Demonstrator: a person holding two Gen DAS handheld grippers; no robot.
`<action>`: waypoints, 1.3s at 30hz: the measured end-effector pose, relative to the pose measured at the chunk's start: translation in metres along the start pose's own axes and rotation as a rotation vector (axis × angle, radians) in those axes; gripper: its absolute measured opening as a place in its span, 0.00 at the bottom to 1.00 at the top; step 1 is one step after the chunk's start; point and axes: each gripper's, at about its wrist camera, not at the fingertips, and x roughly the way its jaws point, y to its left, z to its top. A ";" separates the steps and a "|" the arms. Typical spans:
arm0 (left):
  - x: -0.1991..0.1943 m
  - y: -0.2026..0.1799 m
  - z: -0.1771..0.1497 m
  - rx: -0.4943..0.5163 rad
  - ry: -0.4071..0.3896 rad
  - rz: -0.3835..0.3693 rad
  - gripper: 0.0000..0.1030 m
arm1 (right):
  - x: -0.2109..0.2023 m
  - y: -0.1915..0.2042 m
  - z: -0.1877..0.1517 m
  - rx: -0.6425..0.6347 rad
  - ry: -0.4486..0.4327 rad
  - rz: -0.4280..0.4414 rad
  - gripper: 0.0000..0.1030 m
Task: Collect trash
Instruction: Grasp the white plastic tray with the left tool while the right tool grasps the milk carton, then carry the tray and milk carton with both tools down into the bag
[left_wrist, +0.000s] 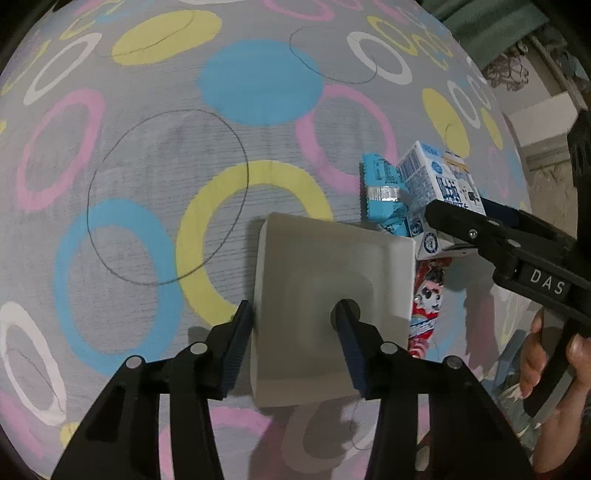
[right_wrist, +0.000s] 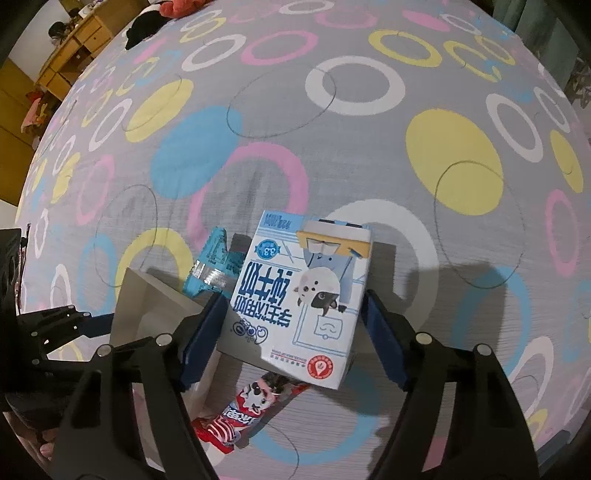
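Wrapper (right_wrist: 251, 410), red, lies nearest on the bed sheet (right_wrist: 369, 147), under the carton's low edge. Right gripper (right_wrist: 291, 339) straddles the milk carton (right_wrist: 306, 291): fingers apart, not pressing, long axis running away between them. Left gripper (left_wrist: 295, 343) straddles the white tray's (left_wrist: 325, 266) rim, contact unclear. Blue wrapper (right_wrist: 214, 266) beyond.

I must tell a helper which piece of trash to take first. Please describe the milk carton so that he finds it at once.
On the grey bedsheet with coloured rings, look beside the square white tray. There a white and blue cardboard milk carton leans between the fingers of the right gripper. Unlike the crumpled blue foil wrapper and the red wrapper beside it, it is a stiff box with a cartoon cow.
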 end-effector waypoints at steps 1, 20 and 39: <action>-0.002 0.002 -0.002 -0.010 0.000 -0.013 0.44 | -0.003 0.000 -0.001 -0.007 -0.005 -0.003 0.71; -0.066 0.004 -0.035 -0.044 -0.092 -0.021 0.44 | -0.076 -0.007 -0.024 -0.025 -0.123 -0.017 0.69; -0.138 -0.079 -0.154 0.078 -0.166 0.100 0.44 | -0.210 0.033 -0.164 -0.139 -0.255 0.028 0.69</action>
